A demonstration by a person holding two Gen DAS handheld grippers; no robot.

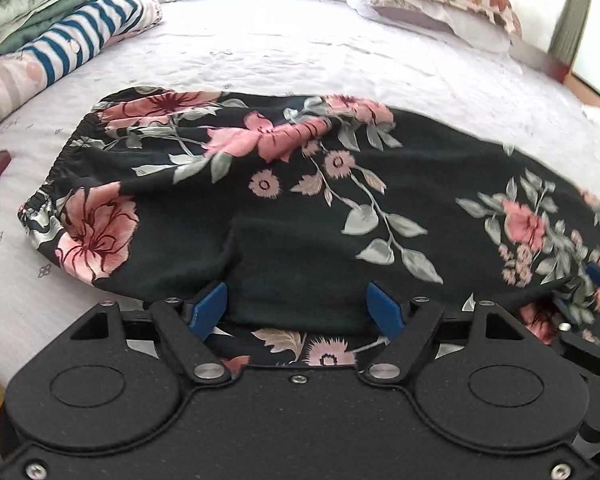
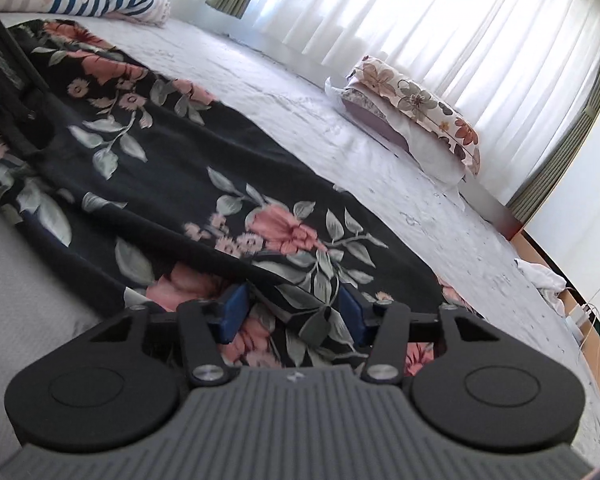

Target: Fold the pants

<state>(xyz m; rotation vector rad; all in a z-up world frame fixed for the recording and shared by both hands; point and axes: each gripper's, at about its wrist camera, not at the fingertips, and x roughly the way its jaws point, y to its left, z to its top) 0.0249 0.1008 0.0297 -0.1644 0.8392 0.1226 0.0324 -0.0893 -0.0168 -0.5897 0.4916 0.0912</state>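
On the bed: the floral pants [image 1: 284, 184] lie spread across the pale bedspread [image 1: 284, 52].
Left gripper [image 1: 296, 308]: jaws wide, black fabric bunched between the blue pads; no pinch visible.
Right gripper [image 2: 296, 310]: jaws partly apart over a fold of the pants; whether the pads press it, I cannot tell.
Edges: elastic waistband [image 1: 56, 168] at far left.
Open room: bare bedspread beyond the pants, up to the pillow [image 1: 440, 4] and folded bedding [image 1: 60, 28].

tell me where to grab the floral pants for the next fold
Judging by how they lie, take the near long edge of the floral pants, coming in low from the bed's near side. That edge is loose and slightly raised, and the left gripper and right gripper already straddle it.
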